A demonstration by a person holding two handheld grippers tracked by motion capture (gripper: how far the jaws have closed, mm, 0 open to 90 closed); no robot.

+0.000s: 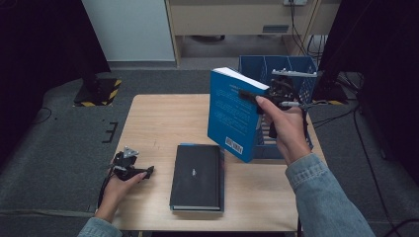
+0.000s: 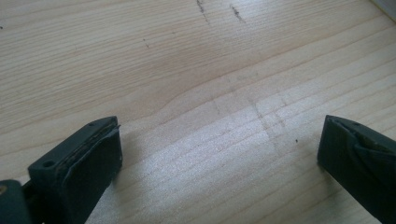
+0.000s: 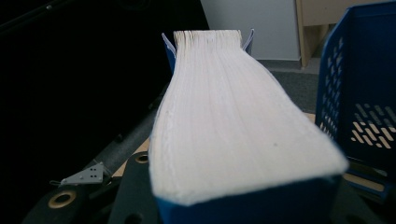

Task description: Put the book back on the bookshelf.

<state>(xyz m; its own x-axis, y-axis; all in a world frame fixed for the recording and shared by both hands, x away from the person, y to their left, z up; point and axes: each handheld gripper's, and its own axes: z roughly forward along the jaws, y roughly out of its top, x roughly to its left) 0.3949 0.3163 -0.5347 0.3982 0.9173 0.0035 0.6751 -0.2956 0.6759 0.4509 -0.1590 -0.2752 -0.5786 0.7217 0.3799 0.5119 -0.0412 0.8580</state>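
- Here, we are seeing the right gripper (image 1: 249,95) clamping the blue book (image 1: 232,114), its jaws closing on the upper edge while the book is hanging upright beneath them, above the wooden table (image 1: 148,118).
- Along the right gripper view, we are looking down the blue book's white page block (image 3: 224,116), which is running straight out from between the jaws.
- Just beyond the held book, the blue crate (image 1: 289,74) is standing at the table's far right side.
- Meanwhile, we are seeing the left gripper (image 2: 219,154) resting low over bare wood, jaws spread wide and gripping nothing.
- Between the two grippers, the black book (image 1: 196,177) is lying flat, touching neither.
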